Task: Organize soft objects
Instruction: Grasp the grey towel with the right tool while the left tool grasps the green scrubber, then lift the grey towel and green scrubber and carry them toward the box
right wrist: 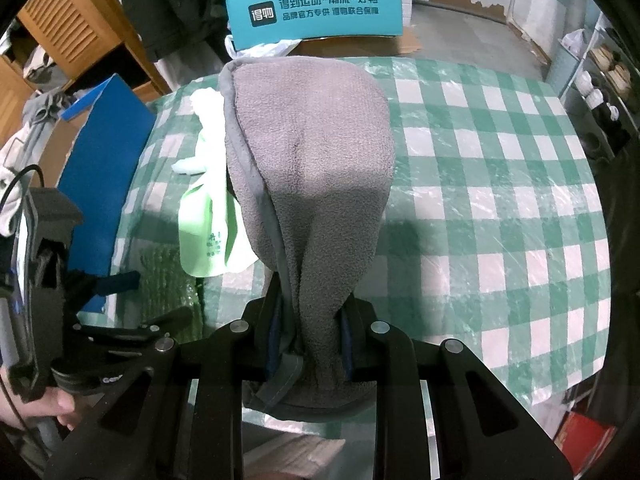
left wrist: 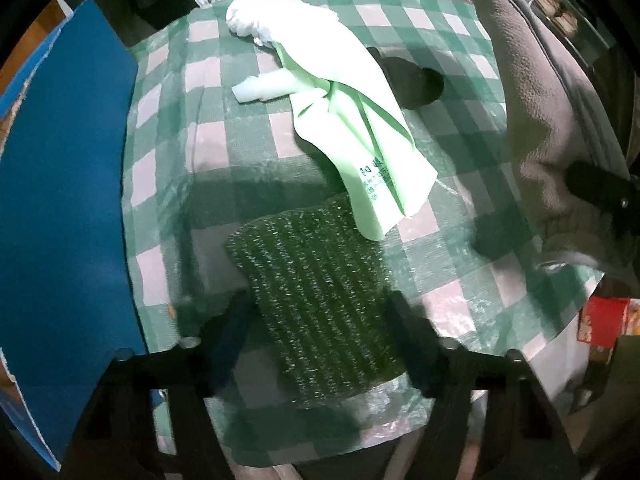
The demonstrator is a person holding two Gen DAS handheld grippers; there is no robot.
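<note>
While the grey towel [right wrist: 308, 168] is pinched between the closed jaws of the right gripper [right wrist: 308, 344], it is held up off the checked table [right wrist: 500, 200], and its free end is draped forward over the cloth. From the left wrist view the same towel [left wrist: 540, 120] is seen hanging at the right edge of the picture. The left gripper [left wrist: 320, 320] is spread wide, and its fingers are set on either side of the green scourer [left wrist: 320, 292], which lies flat near the table's front edge; whether the pads touch it cannot be told. A pale green bag [left wrist: 360, 132] is laid across the middle of the table, one corner overlapping the scourer's far edge, and a white bundle [left wrist: 256, 16] (apparently knotted plastic) is joined to its far end. A small white roll [left wrist: 260, 88] is tucked just beside the bag, and a dark object [left wrist: 416, 84] is partly hidden behind it. A blue board [left wrist: 64, 200] is stood along the left side.

The task is judged to be at an early stage: only one soft thing is lifted, nothing is seen stacked or sorted, and the scourer, bag and bundle are left to be dealt with.
</note>
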